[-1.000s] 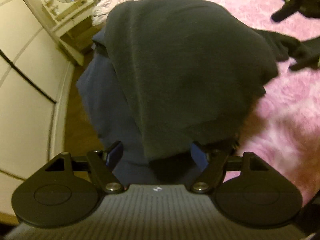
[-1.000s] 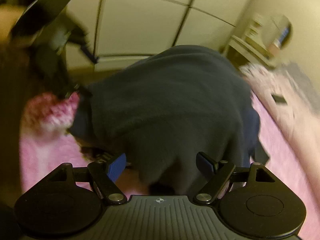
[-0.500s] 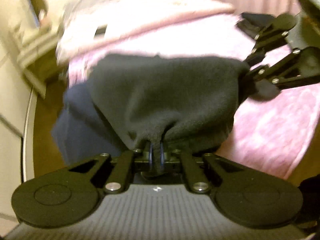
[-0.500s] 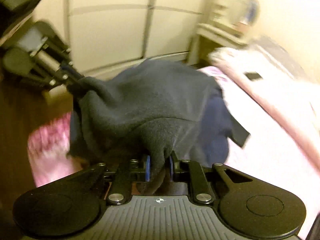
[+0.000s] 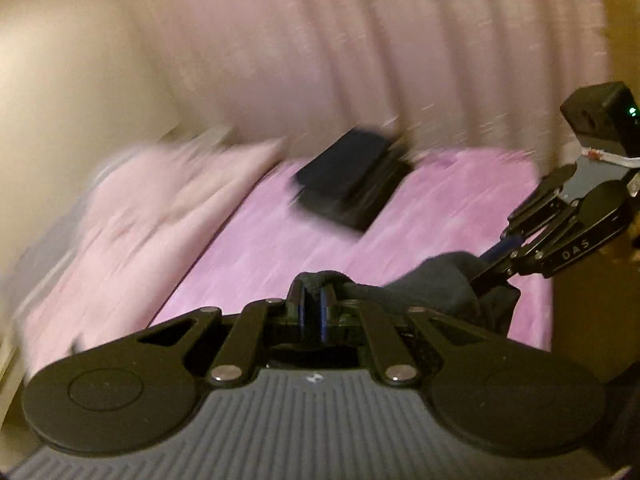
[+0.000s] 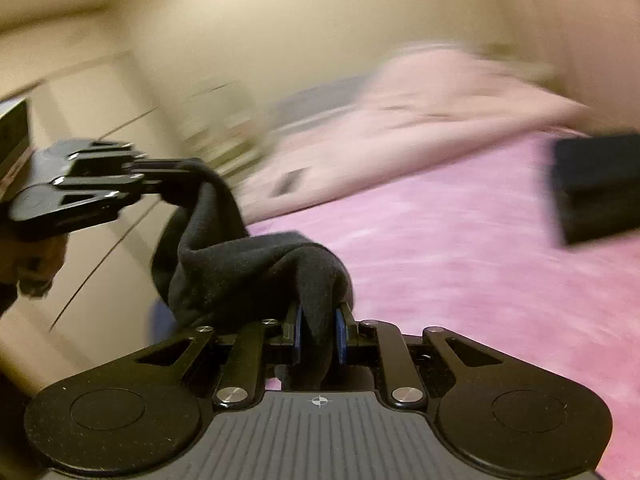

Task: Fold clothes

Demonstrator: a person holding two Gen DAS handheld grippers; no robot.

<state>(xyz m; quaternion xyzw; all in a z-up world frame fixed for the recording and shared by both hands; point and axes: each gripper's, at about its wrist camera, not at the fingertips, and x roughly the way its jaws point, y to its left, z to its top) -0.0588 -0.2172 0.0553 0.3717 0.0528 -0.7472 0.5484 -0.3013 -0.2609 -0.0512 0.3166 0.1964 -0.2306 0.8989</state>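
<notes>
Both grippers have closed on the dark garment and lifted it off the pink blanket since the earlier frames – a second ago it lay in a heap there and the jaws stood wide.

From the left wrist view, the left gripper (image 5: pixel 313 309) has its pads pressed nearly together on a thin edge of the dark garment (image 5: pixel 436 280). Beyond it on the pink blanket (image 5: pixel 440 200) lies a folded dark stack (image 5: pixel 352 174), near the curtain (image 5: pixel 360 52). The right gripper (image 5: pixel 500 258) comes in from the right side, above the blanket's edge, pinching the same cloth.

From the right wrist view, its jaws clamp a thicker bunch of cloth, which twists over to the left gripper at the left, clear of the blanket – both point slightly downward.

I judge some pieces are already folded; this one is only picked up, still to be spread and folded
</notes>
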